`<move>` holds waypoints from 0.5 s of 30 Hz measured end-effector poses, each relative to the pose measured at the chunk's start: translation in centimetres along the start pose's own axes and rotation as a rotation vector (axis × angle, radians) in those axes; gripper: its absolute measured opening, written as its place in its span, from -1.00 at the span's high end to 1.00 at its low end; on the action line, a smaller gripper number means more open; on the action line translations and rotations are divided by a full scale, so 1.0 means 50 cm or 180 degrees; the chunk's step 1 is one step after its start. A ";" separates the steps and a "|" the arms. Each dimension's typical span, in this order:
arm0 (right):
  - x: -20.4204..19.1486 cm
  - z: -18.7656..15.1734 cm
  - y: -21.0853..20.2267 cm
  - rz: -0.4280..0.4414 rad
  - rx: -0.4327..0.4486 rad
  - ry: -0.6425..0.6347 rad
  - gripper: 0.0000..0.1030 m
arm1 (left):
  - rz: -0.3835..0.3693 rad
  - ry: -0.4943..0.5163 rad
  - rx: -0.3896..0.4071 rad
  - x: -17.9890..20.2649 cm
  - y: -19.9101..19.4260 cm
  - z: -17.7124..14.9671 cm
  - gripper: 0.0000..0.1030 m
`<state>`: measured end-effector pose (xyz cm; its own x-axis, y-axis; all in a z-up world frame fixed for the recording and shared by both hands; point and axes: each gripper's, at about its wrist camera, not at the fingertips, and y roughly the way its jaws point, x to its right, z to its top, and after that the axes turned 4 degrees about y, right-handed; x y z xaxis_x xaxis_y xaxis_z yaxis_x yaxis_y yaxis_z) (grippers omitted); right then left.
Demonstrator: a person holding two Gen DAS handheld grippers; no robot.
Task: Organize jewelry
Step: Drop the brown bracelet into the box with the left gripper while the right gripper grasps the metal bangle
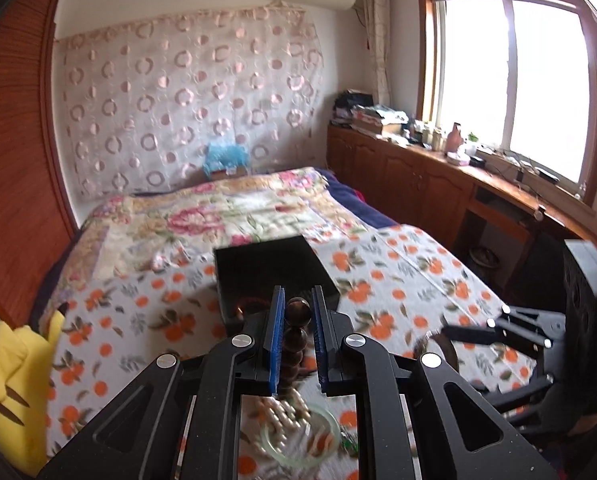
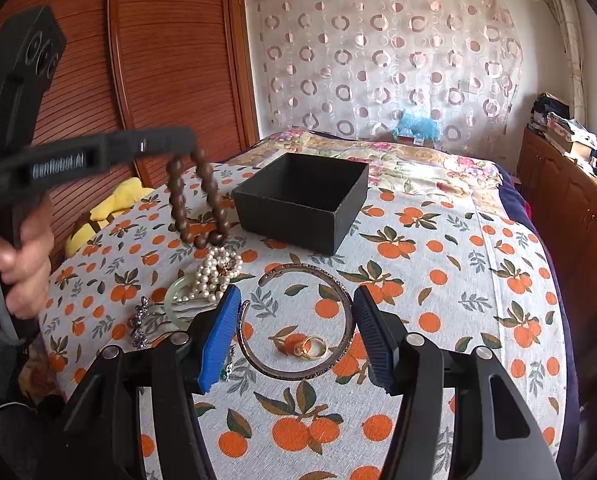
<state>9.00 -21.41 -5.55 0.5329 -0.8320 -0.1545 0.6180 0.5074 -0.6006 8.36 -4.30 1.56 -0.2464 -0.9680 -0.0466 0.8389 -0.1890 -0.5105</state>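
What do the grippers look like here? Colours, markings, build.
Both are matte black linkage frames with round silver pivot pins. The right gripper has ribbed blue pads on its jaws; the left gripper has the same blue pads. Seen from the right wrist view, the left unit's side bears white lettering, blurred. A bare hand grips its handle.

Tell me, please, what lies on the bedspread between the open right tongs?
In the right wrist view, the right tongs straddle an open dark metal bangle with two gold rings lying inside its curve.
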 end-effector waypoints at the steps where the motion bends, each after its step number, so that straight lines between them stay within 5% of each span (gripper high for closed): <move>1: 0.001 0.001 0.000 -0.0003 0.0000 0.0005 -0.18 | 0.0023 -0.0004 0.0015 -0.004 0.000 0.008 0.76; 15: 0.010 0.059 0.043 -0.0015 0.0018 -0.0061 -0.18 | 0.0278 -0.0010 0.0077 -0.048 0.041 0.077 0.76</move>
<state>12.30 -20.09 -4.60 0.5410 -0.8298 -0.1366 0.6238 0.5049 -0.5967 12.53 -2.97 3.93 -0.1703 -0.9815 -0.0872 0.8686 -0.1077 -0.4836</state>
